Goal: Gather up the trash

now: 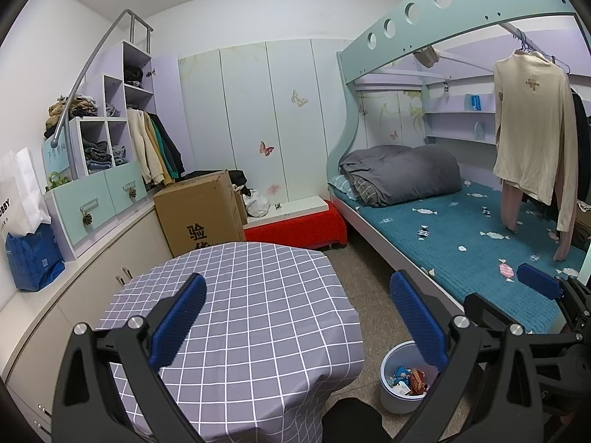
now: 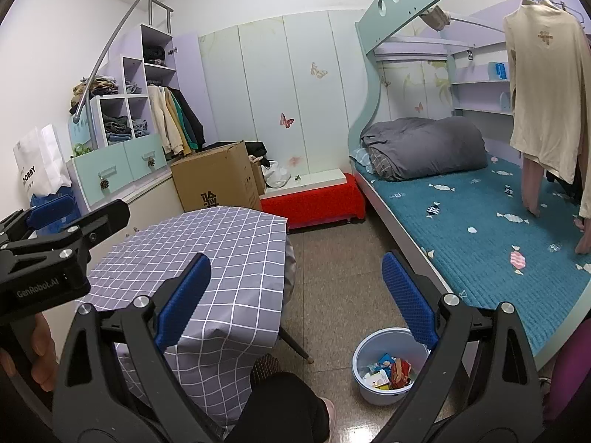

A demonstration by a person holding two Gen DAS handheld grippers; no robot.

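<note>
two handheld grippers, both raised above the near edge of one table; neither holds anything. left gripper (image 1: 297,319): its two blue-padded fingers (image 1: 179,319) stand wide apart, one over the tablecloth, the other over the floor. right gripper (image 2: 295,301): jaws likewise spread wide, two blue pads, nothing between them. in the right wrist view the left gripper appears again at the far left edge, with part of the hand (image 2: 35,347) that carries it.

one table (image 1: 258,295), covered by a grey cloth with a white grid; no item lies on the visible cloth. one pale blue waste bin (image 2: 364,387) stands on the tiled floor to the right of the table, near the bed's edge. the trash (image 2: 389,371) lies inside this bin: several coloured wrappers, red, blue and white, too crumpled together to count. one dark-clad knee (image 2: 280,398) shows at the near edge, just left of the bin.

far field: one cardboard box (image 1: 201,214) behind the table; one bunk bed (image 1: 461,236) on the right with a teal sheet and one rolled grey quilt (image 1: 402,173); one cream top (image 1: 535,122) hanging from its rail; one red-covered low bench (image 1: 299,227) against the wardrobe doors; one white paper bag (image 1: 20,188) on the left counter
</note>
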